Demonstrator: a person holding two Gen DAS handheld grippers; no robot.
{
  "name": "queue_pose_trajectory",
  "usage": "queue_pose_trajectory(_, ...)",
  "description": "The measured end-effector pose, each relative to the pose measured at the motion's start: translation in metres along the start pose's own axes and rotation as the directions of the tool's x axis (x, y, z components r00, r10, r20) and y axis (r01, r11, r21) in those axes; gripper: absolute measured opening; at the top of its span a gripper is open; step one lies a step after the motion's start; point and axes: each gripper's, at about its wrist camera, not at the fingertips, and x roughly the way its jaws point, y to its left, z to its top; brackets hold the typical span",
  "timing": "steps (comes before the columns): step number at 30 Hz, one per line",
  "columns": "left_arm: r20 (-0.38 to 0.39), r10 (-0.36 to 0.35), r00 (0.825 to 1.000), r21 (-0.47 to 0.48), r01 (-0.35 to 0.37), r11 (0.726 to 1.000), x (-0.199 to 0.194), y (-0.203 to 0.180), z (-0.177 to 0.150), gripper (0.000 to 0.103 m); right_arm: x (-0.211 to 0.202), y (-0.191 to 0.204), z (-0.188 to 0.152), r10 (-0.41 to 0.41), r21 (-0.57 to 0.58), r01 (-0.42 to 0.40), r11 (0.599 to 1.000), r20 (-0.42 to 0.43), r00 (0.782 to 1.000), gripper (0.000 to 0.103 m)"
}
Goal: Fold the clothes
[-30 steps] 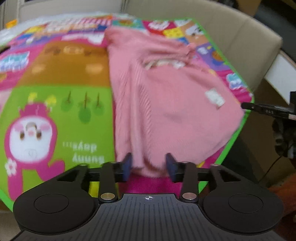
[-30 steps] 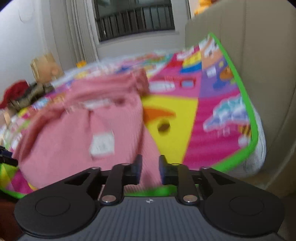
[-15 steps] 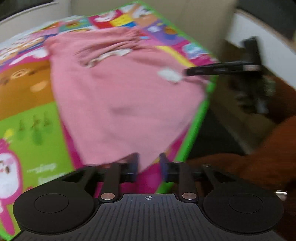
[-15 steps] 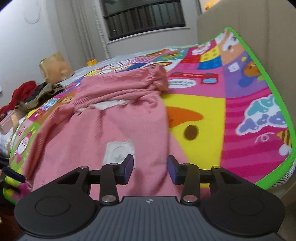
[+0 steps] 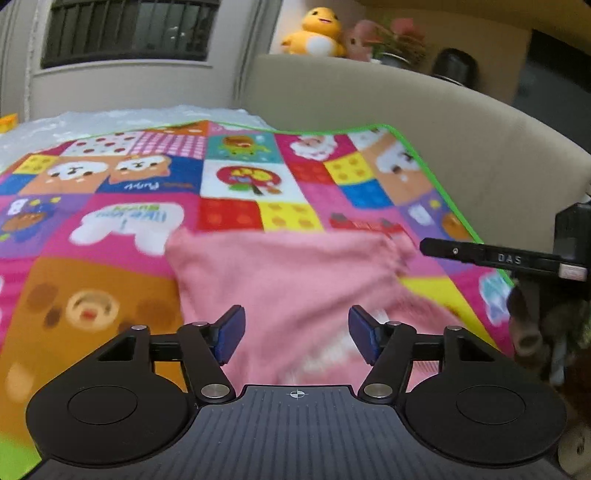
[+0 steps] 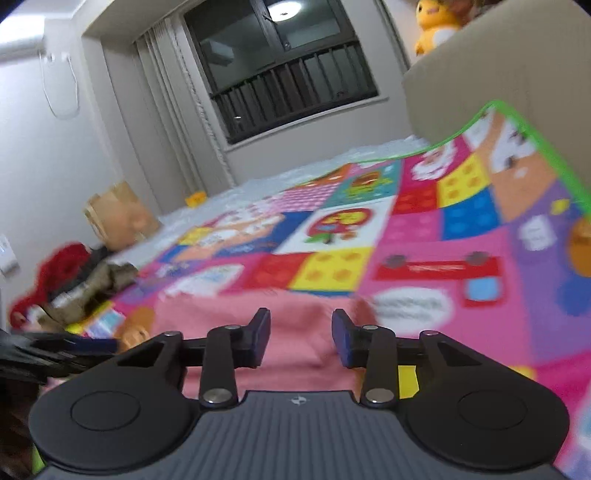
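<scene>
A pink knit garment (image 5: 295,280) lies folded on a colourful cartoon play mat (image 5: 236,184). My left gripper (image 5: 295,334) is open and empty, low over the garment's near part. The garment also shows in the right wrist view (image 6: 295,325), with the mat (image 6: 443,229) beyond it. My right gripper (image 6: 300,341) is open and empty just above the garment. The other gripper's black finger (image 5: 491,256) shows at the right edge of the left wrist view.
A beige padded headboard (image 5: 424,122) runs along the mat's right side, with plush toys (image 5: 317,33) on top. A pile of red and dark clothes (image 6: 62,280) and a brown paper bag (image 6: 118,218) sit at the far left. A barred window (image 6: 288,70) is behind.
Both grippers have let go of the pink garment and opened wide. The garment's near half now lies folded forward onto itself. Both cameras have tilted up toward the far end of the mat.
</scene>
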Motion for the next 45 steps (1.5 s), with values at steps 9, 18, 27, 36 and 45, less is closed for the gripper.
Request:
queue_pose_trajectory(9, -0.108, 0.163, 0.981, -0.057, -0.17, 0.984, 0.064, 0.074, -0.004, 0.072, 0.081, -0.012, -0.011, -0.14, -0.183, 0.109, 0.977, -0.168, 0.976, 0.037)
queue_pose_trajectory(18, -0.024, 0.002, 1.0, -0.134, -0.005, 0.991, 0.033, 0.066, -0.006, 0.077, 0.055, -0.032, -0.001, -0.188, -0.104, 0.176, 0.979, -0.123, 0.974, 0.076)
queue_pose_trajectory(27, -0.06, 0.074, 0.995, -0.077, -0.079, 0.994, 0.042, 0.059, -0.013, 0.081, 0.048, -0.002, 0.03, 0.056, -0.025, -0.058, 0.998, -0.067, 0.996, 0.014)
queue_pose_trajectory(36, -0.059, 0.208, 0.976, -0.055, -0.211, 0.976, 0.031, 0.086, -0.015, 0.082, 0.056, -0.006, 0.05, 0.031, -0.03, -0.034, 0.999, -0.087, 0.996, 0.014)
queue_pose_trajectory(45, -0.053, 0.06, 0.997, -0.124, -0.066, 0.99, 0.033, 0.076, 0.008, 0.08, 0.062, -0.02, 0.009, -0.196, -0.192, 0.163, 0.968, -0.167, 0.966, 0.037)
